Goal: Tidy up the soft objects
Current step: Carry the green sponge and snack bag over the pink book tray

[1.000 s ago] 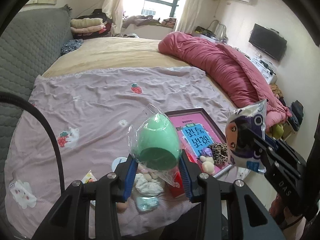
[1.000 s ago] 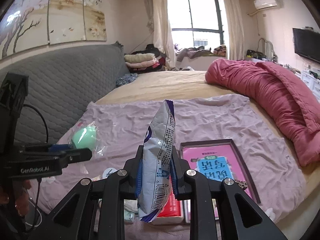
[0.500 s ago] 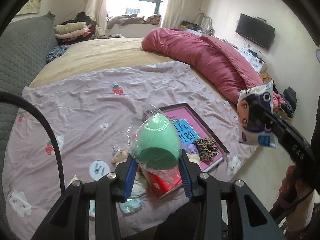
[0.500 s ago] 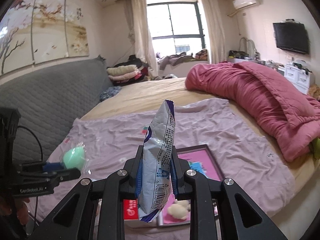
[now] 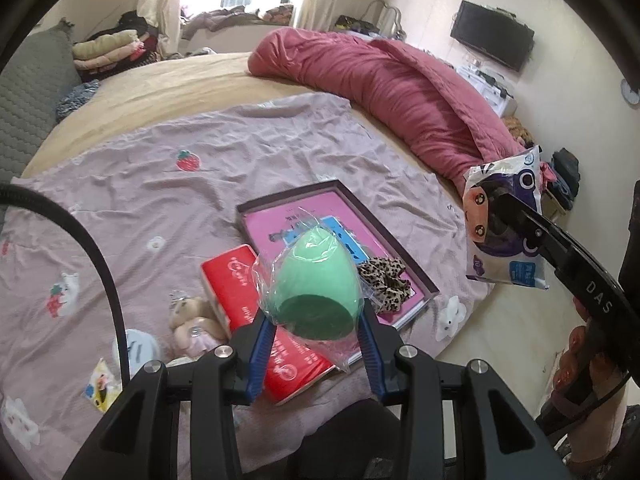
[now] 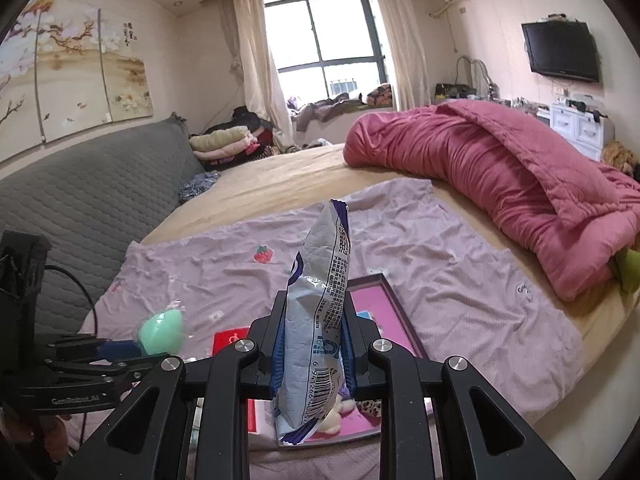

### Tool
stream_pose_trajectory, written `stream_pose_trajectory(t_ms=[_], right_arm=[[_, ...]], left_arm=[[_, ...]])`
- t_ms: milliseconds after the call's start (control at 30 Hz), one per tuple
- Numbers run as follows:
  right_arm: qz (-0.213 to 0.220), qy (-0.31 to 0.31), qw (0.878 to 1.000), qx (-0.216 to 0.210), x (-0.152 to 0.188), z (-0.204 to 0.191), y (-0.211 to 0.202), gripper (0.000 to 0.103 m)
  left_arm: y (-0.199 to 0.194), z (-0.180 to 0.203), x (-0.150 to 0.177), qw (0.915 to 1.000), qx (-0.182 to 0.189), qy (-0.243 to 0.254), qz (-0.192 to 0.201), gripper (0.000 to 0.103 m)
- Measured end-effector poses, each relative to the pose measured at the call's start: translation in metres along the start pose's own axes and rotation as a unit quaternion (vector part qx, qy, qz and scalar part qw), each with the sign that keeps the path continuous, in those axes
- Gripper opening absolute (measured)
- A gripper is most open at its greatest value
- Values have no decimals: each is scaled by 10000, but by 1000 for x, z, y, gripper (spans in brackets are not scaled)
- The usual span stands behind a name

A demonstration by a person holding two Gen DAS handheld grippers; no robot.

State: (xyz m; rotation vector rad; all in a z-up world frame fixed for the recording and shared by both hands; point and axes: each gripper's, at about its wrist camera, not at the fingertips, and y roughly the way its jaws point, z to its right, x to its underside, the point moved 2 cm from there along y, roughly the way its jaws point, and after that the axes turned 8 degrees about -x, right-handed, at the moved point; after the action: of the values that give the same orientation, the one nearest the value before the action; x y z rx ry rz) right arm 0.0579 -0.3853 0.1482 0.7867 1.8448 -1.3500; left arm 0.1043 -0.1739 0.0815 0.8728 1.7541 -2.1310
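Both claws loaded above the bed (image 5: 280, 152)
Left claw (image 5: 316, 344) clamped on wrapped green sponge egg (image 5: 316, 284) over red pack (image 5: 240, 280) and pink tray (image 5: 408, 264); right claw (image 6: 312, 360) clamped on upright snack bag (image 6: 320, 312)

So the bed (image 5: 168, 92) has a lilac strawberry-print sheet (image 5: 208, 192) over its near half. On it: shallow box lid (image 5: 416, 276) with leopard scrunchie (image 5: 386, 284), red tissue pack (image 5: 236, 276), small plush doll (image 5: 192, 316). Pink quilt (image 5: 400, 92) bunched far right.
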Motion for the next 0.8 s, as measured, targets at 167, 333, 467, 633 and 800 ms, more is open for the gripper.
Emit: stream_pose_trajectory(t_ms=[167,333,467,633,800], right_arm=[[-158,111,9998,34,10,15,10,23],[-278,158,9995,52,18,24,19,23],[-369,232,9990,74,23,34,26,23],[-515,342,9981,63,31,48,38,23],[-702,495,9963,-97,40,55,53,23]], left_arm=[[32,16,-4,9996,6,136,-242,41],[65,28,-6,9986,-3,220,-488,41],[92,36,-5,9967,-27,326,-744,41],[120,41,-4,9926,-298,516,-1058,41],[146,46,-7,9871,-448,754,-1341,41]])
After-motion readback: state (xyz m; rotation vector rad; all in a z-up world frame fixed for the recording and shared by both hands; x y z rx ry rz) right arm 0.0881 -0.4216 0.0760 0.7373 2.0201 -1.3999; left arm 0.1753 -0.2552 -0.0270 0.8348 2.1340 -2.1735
